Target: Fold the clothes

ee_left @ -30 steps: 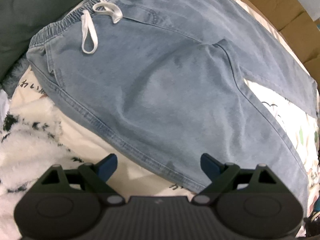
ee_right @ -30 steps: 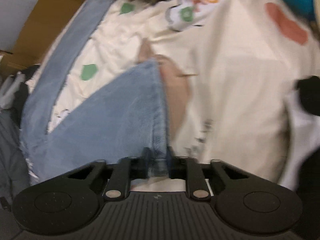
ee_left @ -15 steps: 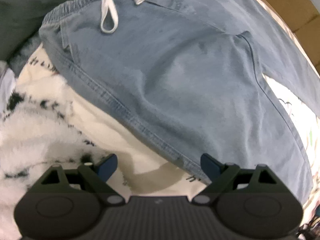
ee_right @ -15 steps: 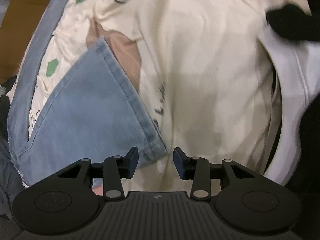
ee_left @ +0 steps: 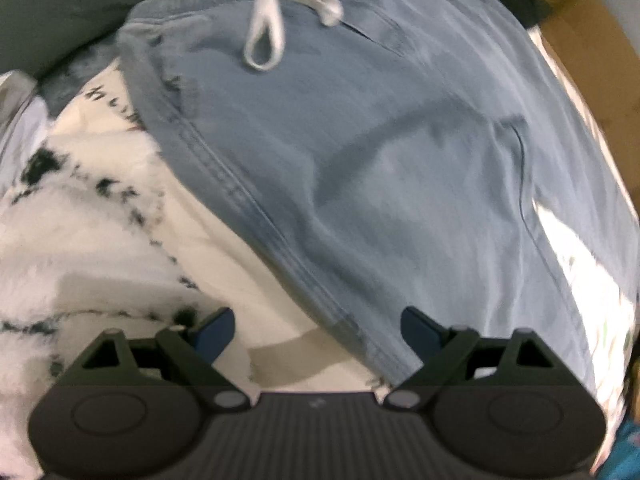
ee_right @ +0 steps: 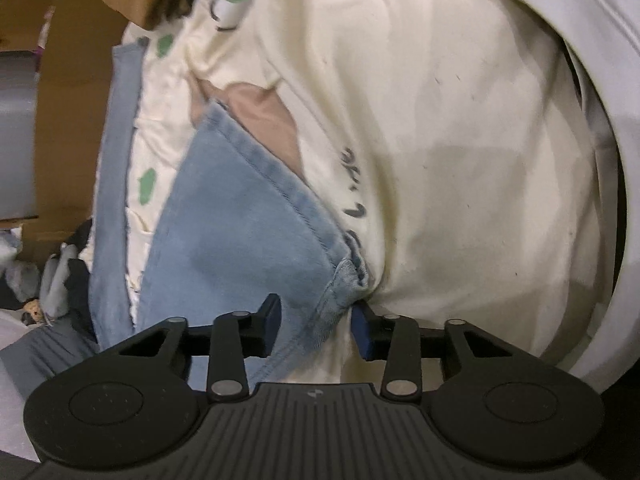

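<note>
Denim trousers (ee_left: 360,168): light blue, elastic waist with white drawstring (ee_left: 266,36), spread flat over a cream printed sheet (ee_right: 440,160) on a pile of laundry; a fluffy white-and-black throw (ee_left: 72,216) lies beside the waist end.

Leg hem corner (ee_right: 344,276): bunched just ahead of the right gripper (ee_right: 316,320), the denim running back between its jaws.

Right gripper: jaws part-way apart, having just been closing again after springing open; denim lies between them, but neither pad visibly presses on it, so it counts as released, not yet grasping. The right-hand pad sits at the boundary of hem and sheet.

Left gripper (ee_left: 316,330): wide apart, holding nothing, hanging over the outer side seam (ee_left: 256,216) with the seam edge between its jaws.

Step in hand, as judged: re-gripping the hem and seam to carry one leg over the other.

Handling notes:
- Right: close on denim only; the sheet puckers at the hem and could be caught up with it.
- Take both layers of the hem, close to the corner.
- Left: settle onto the seam edge before closing.
- Lift both ends together to keep the leg taut.
</note>
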Tool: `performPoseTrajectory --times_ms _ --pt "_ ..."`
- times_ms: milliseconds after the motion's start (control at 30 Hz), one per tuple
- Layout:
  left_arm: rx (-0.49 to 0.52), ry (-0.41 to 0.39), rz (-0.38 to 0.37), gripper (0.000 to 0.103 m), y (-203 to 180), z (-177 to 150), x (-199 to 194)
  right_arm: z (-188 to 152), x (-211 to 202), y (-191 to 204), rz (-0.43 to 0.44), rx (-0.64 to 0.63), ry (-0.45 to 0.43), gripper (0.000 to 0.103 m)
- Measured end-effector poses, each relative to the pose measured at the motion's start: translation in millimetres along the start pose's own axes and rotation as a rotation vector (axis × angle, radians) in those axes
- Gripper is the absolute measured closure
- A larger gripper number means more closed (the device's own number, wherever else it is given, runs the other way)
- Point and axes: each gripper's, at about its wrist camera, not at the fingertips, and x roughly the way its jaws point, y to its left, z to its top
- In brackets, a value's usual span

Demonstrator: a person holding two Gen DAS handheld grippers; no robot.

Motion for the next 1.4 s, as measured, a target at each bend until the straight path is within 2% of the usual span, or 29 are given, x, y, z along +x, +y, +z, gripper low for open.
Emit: performPoseTrajectory --times_ms 233,533,733,800,900,1000,1067,1167,1233,1333,1400 --pt "-0.144 -0.071 -0.042 0.012 17 9 6 -2 -4 5 0.056 0.043 -0.002 0.065" --pt "-0.125 -0.057 -0.048 0.012 17 10 13 -2 9 5 0.047 0.071 0.063 0.064" --pt "-0.092 -0.049 -0.063 0.012 14 6 12 -19 15 13 0.092 0.064 0.167 0.061" --pt "-0.089 -0.049 -0.058 0.012 14 4 13 -21 20 12 0.094 0.065 0.158 0.051" --pt "-0.090 -0.049 -0.047 0.012 12 4 14 -21 34 4 0.043 0.077 0.141 0.051" --pt "-0.063 -0.045 -0.055 0.012 14 18 15 -22 38 -6 -0.011 0.079 0.123 0.052" --pt "-0.064 -0.046 -0.060 0.012 16 17 13 -18 31 -10 -0.004 0.092 0.077 0.052" --pt "-0.090 -0.057 -0.071 0.012 23 15 13 -5 15 -11 -0.001 0.071 -0.045 0.051" --pt "-0.115 -0.069 -0.086 0.012 27 15 14 2 15 -12 0.003 0.058 -0.064 0.052" --pt "-0.164 -0.095 -0.107 0.012 32 15 14 9 20 -12 0.006 0.033 -0.058 0.052" --pt "-0.184 -0.106 -0.116 0.012 35 15 15 10 23 -11 0.010 0.028 -0.038 0.063"
